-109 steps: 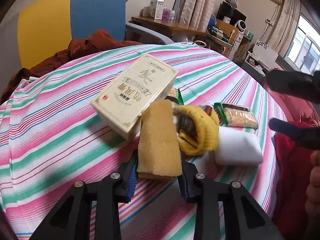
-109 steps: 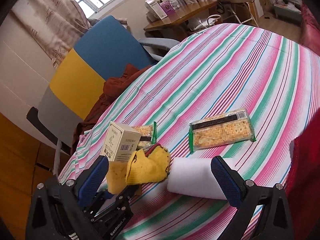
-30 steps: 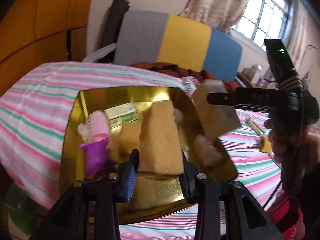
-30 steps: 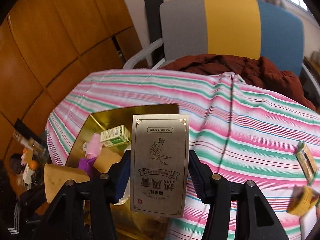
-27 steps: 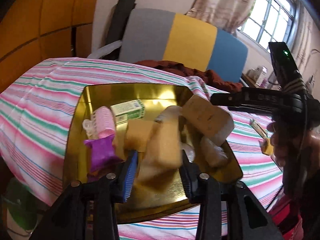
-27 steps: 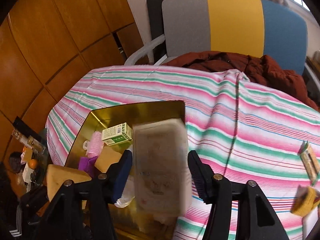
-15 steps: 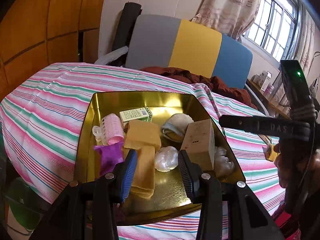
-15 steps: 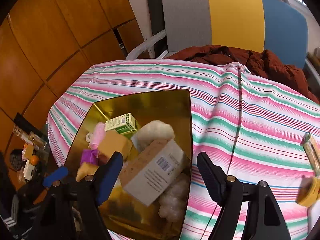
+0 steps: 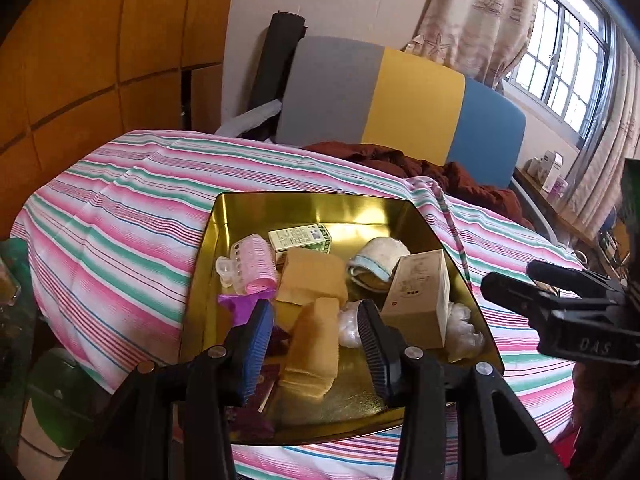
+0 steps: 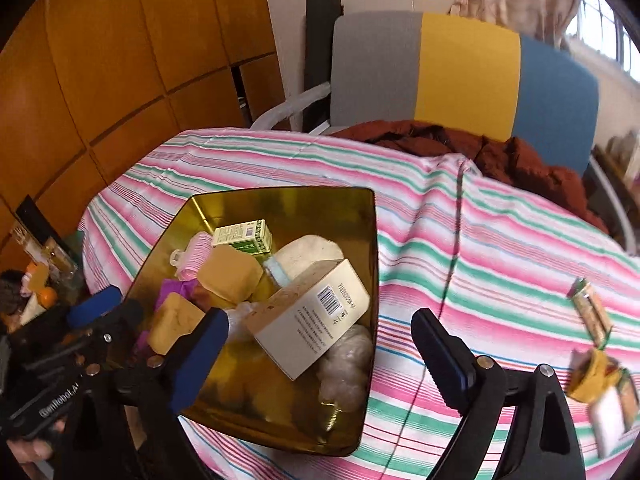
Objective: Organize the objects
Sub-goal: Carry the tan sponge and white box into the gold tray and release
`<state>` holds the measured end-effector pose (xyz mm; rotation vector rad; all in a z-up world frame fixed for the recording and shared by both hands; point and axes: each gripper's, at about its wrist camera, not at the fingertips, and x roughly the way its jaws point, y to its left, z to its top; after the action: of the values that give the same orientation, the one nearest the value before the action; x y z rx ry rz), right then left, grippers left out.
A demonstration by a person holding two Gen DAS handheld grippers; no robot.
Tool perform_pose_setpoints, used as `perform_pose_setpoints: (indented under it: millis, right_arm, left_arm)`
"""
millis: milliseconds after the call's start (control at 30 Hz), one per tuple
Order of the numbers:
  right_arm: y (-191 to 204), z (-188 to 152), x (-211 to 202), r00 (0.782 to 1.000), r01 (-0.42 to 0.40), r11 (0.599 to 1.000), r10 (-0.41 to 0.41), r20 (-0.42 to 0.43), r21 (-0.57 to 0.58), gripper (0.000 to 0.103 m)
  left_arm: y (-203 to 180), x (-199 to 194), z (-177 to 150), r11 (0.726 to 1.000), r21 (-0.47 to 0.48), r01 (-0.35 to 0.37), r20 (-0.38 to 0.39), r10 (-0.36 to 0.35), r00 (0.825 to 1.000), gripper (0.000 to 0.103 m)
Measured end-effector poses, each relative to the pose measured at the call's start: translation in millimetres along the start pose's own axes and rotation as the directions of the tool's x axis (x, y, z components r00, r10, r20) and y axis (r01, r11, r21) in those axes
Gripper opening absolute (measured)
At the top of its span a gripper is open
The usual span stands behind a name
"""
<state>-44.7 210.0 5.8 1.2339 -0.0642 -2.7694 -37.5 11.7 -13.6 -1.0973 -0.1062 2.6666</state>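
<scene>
Now both drops into the gold tray [image 9: 304, 212] look done, so the step in hand is the release and pull-back. The left gripper [image 9: 316, 344] hangs over the tray's near edge with its jaws slightly apart, having just been opening; the sponge [image 9: 312, 348] shows between them but lies on the tray floor, and the pads do not appear to press it. The right gripper [image 10: 320, 344] stands wide apart over the tray's near right rim, its jaws having just been opening, with nothing between them. The box [image 10: 316, 312] it would have carried rests inside the tray against the right wall, propped on a plastic-wrapped lump [image 10: 346, 364]. Its long axis runs from the tray's near right corner toward the middle, tilted, barcode face up in the right wrist view. The sponge's long axis runs from the tray's near edge toward its far edge, its near end raised a little. Also in the tray are a pink roller [image 9: 256, 260], a small green carton [image 9: 300, 238], a second sponge [image 9: 312, 276] and a rolled cloth [image 9: 380, 256]. Well apart from the tray, at the tabletop's [image 10: 500, 248] right end, a yellow item [image 10: 592, 376] and snack packs [image 10: 592, 312] remain. The next move likely calls for lifting both grippers clear of the rim, swinging right and picking one of those.
</scene>
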Motion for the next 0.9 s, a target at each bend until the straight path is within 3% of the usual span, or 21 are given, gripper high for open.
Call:
perform_pose_setpoints:
  millis: [567,900]
  right_arm:
    - [5,-25,-18,0.99,0.13,0.991,-0.129,0.058,-0.026,0.101]
    - [-2,-31,-25,0.988,0.14,0.99,-0.139,0.073,-0.012,0.102]
  left_arm:
    - [-17,-16,-4,0.998,0.063,0.009,0.027,-0.011,1.0,0.046]
    - [-28,-16,-5,0.995,0.1,0.014,0.026,-0.017,1.0,0.046]
